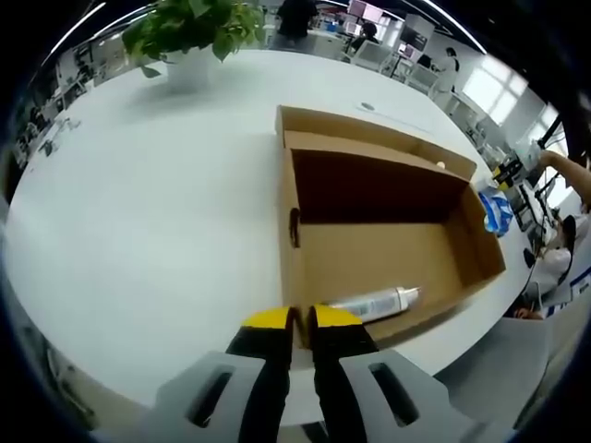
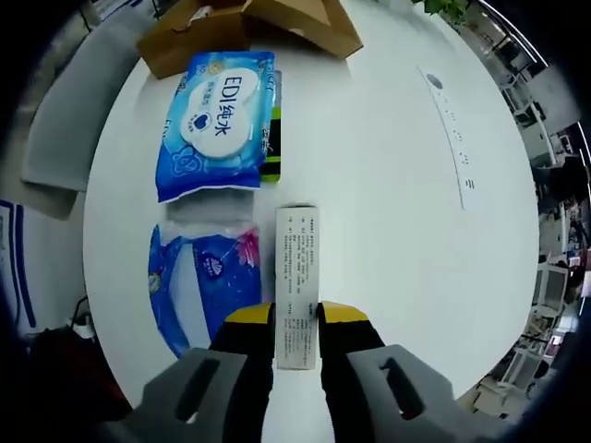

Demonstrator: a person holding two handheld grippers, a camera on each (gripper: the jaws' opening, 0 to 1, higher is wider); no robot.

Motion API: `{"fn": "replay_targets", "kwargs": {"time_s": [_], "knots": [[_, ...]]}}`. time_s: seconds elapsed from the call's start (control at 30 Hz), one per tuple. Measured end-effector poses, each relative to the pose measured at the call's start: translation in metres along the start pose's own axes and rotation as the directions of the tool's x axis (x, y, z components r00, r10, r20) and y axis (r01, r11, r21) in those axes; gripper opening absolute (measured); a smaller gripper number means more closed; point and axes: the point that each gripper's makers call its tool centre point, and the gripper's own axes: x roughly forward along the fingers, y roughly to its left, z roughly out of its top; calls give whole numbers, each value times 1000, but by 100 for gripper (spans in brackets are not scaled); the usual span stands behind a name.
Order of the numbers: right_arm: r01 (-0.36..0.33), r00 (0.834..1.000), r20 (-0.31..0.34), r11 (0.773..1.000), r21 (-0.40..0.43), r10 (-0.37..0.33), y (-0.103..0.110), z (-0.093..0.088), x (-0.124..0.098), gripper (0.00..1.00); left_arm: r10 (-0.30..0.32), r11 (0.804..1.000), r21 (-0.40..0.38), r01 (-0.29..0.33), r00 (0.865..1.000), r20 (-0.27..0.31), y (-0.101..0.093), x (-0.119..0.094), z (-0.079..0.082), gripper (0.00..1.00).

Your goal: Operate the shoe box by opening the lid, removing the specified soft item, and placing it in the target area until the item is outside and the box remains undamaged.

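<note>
Right gripper view: my right claw pinches the slim white carton beside the wipes pack, keeping it steady; my left claw nips the shoe box wall.

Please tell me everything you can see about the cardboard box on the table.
The box is plain brown cardboard, open, on the white table. Its lid stands folded back on the far side. The inside looks bare apart from a silver-white tube lying near the front wall. The left gripper is closed on that front wall's edge. In the right gripper view, a corner shows at the top.
</note>
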Motion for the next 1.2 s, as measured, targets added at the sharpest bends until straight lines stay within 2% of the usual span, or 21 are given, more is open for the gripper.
{"fn": "replay_targets", "kwargs": {"time_s": [0.2, 0.7, 0.9, 1.1, 1.2], "knots": [[8, 1000, -15, 999, -34, -8, -3, 0, 1, 16, -1, 1000, 1, 1, 1000, 1, 0, 0, 0, 4], [50, 998, -27, 999, -23, -50, -11, 0, 4, 17, -9, 1000, 8, 9, 1000, 8, 1, 0, 1, 5], [68, 998, 0, 998, 9, -68, -10, 4, 2, 26, -9, 1000, 29, 8, 1000, 9, 0, 0, 2, 6], [107, 994, 30, 993, 40, -109, -9, 8, -8, 28, -11, 997, 81, 9, 1000, 23, -4, -4, 9, 10], [131, 988, 65, 987, 88, -137, -6, 14, -15, 31, -18, 994, 104, 15, 999, 27, -5, -6, 12, 11]]}}
